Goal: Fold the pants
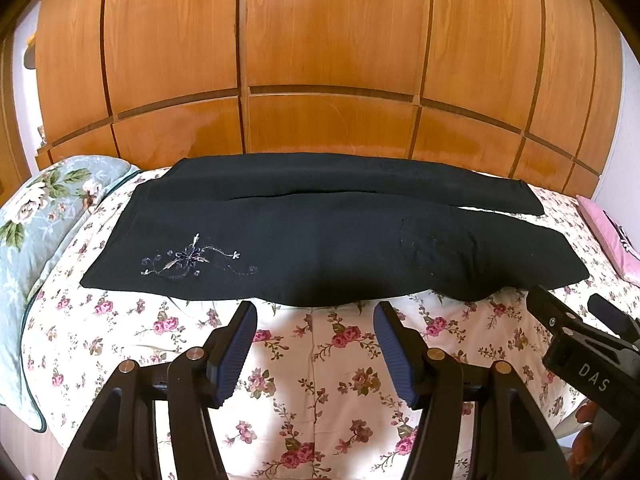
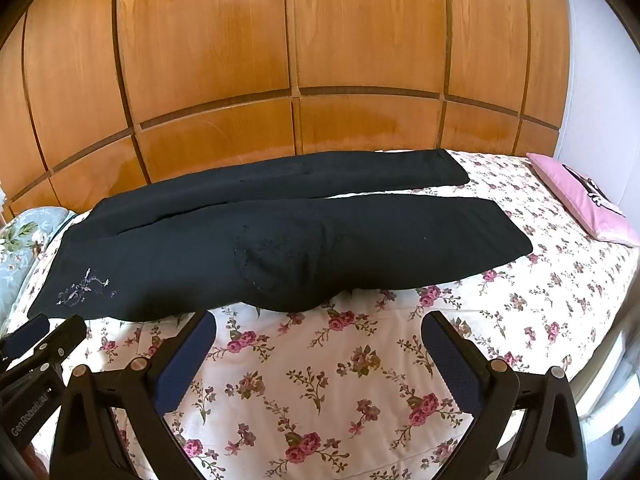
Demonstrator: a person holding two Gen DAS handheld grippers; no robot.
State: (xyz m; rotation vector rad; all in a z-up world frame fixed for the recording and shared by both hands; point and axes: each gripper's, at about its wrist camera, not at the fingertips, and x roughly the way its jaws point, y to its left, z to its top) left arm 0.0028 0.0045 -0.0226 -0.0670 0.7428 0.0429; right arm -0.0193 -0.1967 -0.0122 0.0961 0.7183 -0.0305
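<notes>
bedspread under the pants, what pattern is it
The bedspread is cream with pink roses; clearest in the right wrist view.

Black pants (image 1: 320,248), rose-print bedspread (image 1: 312,364), pink cushion (image 2: 580,200)

One pair of black pants (image 1: 320,240) lies on one bed (image 1: 320,360), with two pillows, green (image 1: 44,216) and pink (image 2: 580,200), and two grippers, left (image 1: 315,322) and right (image 2: 318,334).

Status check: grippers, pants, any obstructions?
Left gripper open, right gripper open, both short of the cloth. Black pants flat on the floral bedspread, legs side by side, unfolded. Nothing in the way.
</notes>
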